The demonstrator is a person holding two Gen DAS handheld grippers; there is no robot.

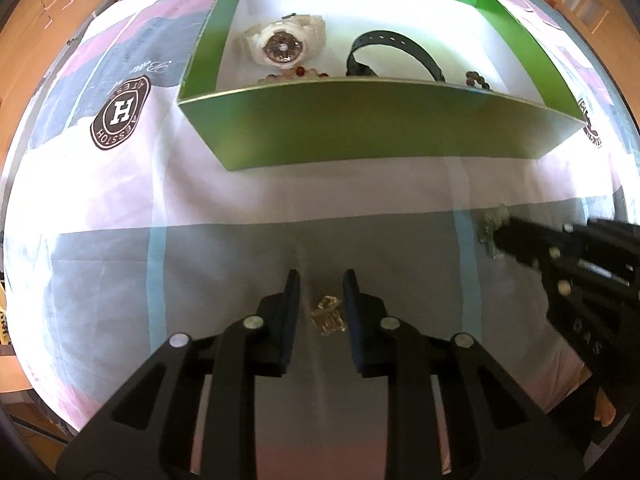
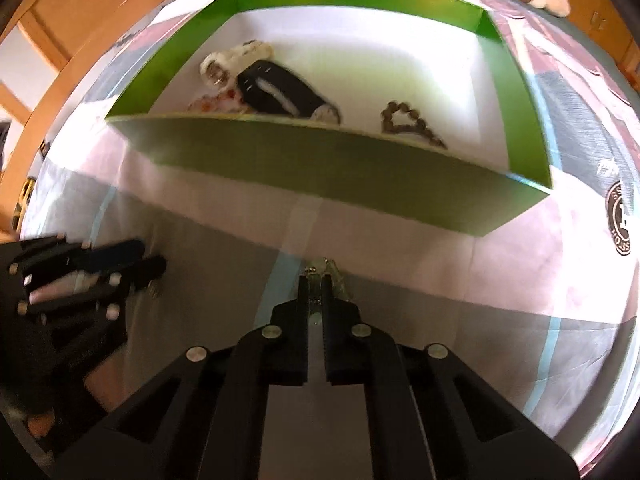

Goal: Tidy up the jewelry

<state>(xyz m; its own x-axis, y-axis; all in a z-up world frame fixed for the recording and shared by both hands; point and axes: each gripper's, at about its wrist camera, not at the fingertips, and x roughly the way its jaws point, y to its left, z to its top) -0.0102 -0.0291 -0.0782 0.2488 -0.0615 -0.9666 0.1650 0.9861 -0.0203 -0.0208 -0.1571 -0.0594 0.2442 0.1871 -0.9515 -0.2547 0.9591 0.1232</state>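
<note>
A green box (image 1: 360,120) (image 2: 320,168) with a white floor holds a white watch (image 1: 282,42) (image 2: 236,60), a black watch (image 1: 394,52) (image 2: 280,90), a red bead bracelet (image 1: 294,76) (image 2: 212,104) and a dark bead bracelet (image 1: 476,79) (image 2: 412,124). My left gripper (image 1: 321,280) (image 2: 148,258) is open over a small gold piece (image 1: 329,315) that lies on the cloth between its fingers. My right gripper (image 2: 319,280) (image 1: 496,240) is shut on a pale silvery piece of jewelry (image 2: 326,266) (image 1: 491,224), near the cloth in front of the box.
A patterned pink, grey and white cloth (image 1: 120,200) (image 2: 480,300) covers the surface, with round "H" logos (image 1: 120,111). Wooden furniture (image 1: 36,32) (image 2: 80,8) stands around the far edges.
</note>
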